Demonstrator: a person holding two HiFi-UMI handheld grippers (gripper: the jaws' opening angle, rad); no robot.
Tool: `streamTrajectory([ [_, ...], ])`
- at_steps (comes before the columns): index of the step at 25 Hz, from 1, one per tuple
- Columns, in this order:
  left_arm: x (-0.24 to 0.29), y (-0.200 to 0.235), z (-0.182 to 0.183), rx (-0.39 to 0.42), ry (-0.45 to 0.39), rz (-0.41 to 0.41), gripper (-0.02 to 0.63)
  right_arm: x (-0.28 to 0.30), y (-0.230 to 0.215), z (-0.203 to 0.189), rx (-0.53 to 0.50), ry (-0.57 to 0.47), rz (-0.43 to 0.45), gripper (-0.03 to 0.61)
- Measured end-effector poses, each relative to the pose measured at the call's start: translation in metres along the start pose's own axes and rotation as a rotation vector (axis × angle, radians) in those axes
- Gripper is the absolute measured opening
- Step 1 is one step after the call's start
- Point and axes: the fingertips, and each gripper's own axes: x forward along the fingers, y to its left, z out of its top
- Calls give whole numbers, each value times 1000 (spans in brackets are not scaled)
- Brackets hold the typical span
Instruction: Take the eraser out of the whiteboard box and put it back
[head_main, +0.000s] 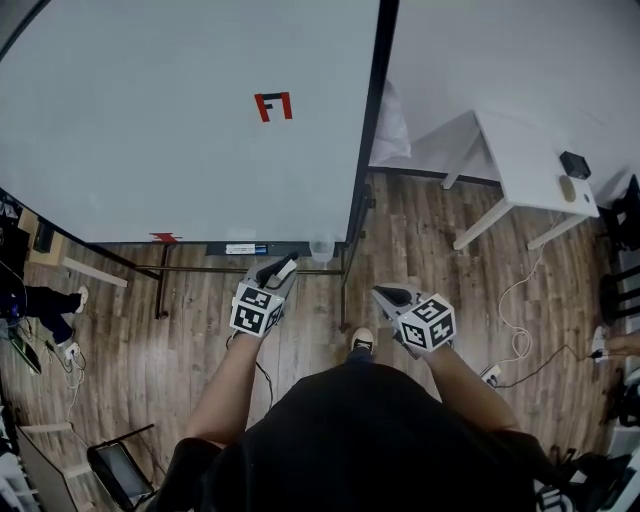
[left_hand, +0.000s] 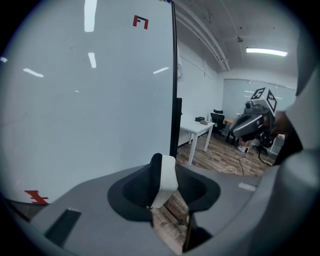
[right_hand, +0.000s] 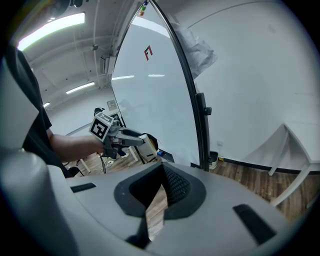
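**A:** Where is the white-and-black block eraser right now?

**B:** Out of the box. It stands upright between the fingers of the left gripper. They are closed on it from both sides and set fairly wide, because the block fills the gap.

**A:** And the box itself?

**B:** The dark, shallow whiteboard box sits at the lower edge of the large white whiteboard. The eraser is near its right end but apart from it, over the wooden floor.

**A:** How is the left arm held?

**B:** The bare left forearm reaches forward from the person's black shirt. The gripper slopes forward and downward toward the foot of the board.

**A:** And the other hand?

**B:** The right gripper is beside the left one, not touching it. It is on a right forearm stretched out in much the same way, with the same downward slope. Its fingers are drawn together at the tips with nothing between them. Only floor shows through the slit behind.
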Motion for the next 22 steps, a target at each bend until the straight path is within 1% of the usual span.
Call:
streamTrajectory([
  [13,-31,6,-19,-9,6,28,152,3,15,-5,-11,6,0,-5],
  [22,-40,1,-28,-12,10,26,152,-2,23,-12,-12,16,-3,-5],
])
